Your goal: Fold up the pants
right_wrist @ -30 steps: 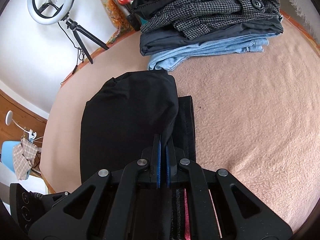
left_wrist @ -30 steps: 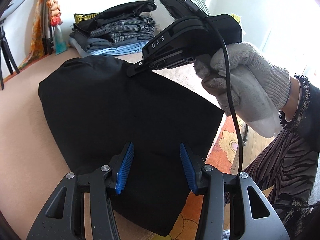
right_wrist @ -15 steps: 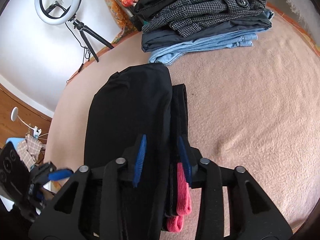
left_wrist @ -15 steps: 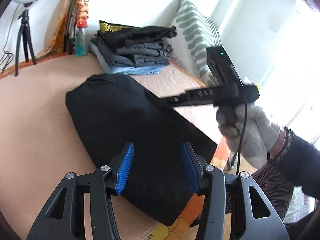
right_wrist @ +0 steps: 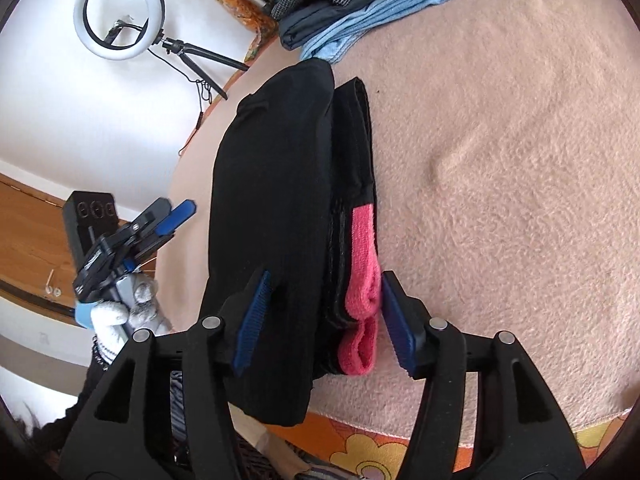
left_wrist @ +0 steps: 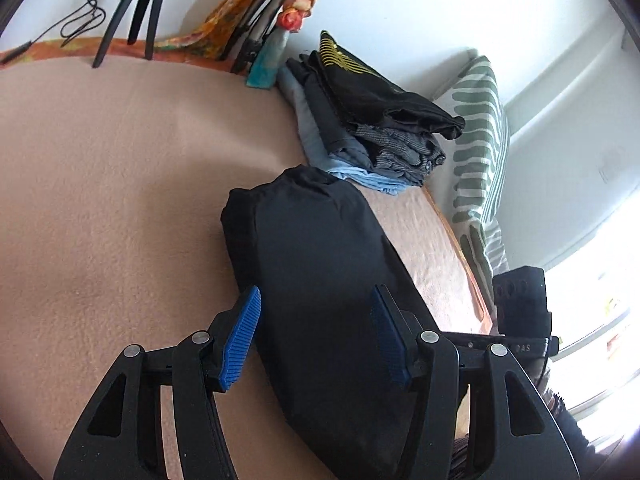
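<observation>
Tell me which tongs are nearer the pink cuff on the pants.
Right. The right tongs, jaws opening, straddle the pink cuff of the black pants. The left tongs, also opening, hang off the pants' far side.

- A stack of folded clothes (left_wrist: 372, 128) is sitting on my pink blanket (left_wrist: 100, 200).
- A striped pillow (left_wrist: 480, 140) is leaning beyond it.
- A ring light (right_wrist: 120, 12) is standing by the wall.

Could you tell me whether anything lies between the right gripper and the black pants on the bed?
Nothing visible does. The right gripper, jaws opening, sits directly over the folded black pants, their pink waistband between its fingers; only bare blanket lies alongside.
</observation>
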`<control>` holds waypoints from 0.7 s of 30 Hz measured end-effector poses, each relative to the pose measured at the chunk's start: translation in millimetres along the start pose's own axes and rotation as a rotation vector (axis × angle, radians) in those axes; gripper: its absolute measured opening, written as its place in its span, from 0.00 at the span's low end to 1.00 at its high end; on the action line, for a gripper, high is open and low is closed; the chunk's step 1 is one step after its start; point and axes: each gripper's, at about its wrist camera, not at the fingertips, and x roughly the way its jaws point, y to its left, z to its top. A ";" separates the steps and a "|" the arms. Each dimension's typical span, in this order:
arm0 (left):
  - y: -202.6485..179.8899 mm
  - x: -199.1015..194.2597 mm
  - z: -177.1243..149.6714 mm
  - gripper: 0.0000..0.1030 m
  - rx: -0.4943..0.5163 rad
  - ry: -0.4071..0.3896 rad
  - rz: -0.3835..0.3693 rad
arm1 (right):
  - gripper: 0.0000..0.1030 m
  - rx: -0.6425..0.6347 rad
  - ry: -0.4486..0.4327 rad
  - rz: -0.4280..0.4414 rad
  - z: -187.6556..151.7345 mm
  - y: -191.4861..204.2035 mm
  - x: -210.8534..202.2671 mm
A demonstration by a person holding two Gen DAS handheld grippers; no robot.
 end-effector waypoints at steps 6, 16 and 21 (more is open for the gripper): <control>27.1 23.9 0.0 0.54 -0.119 0.053 -0.009 | 0.65 0.044 -0.001 0.091 -4.8 -9.0 -0.8; 30.6 36.7 4.0 0.54 -0.161 0.041 -0.057 | 0.63 0.082 -0.013 0.156 -6.2 -12.6 3.2; 26.7 38.8 5.0 0.55 -0.142 0.033 -0.048 | 0.51 0.085 -0.033 0.185 -9.5 -9.7 -1.4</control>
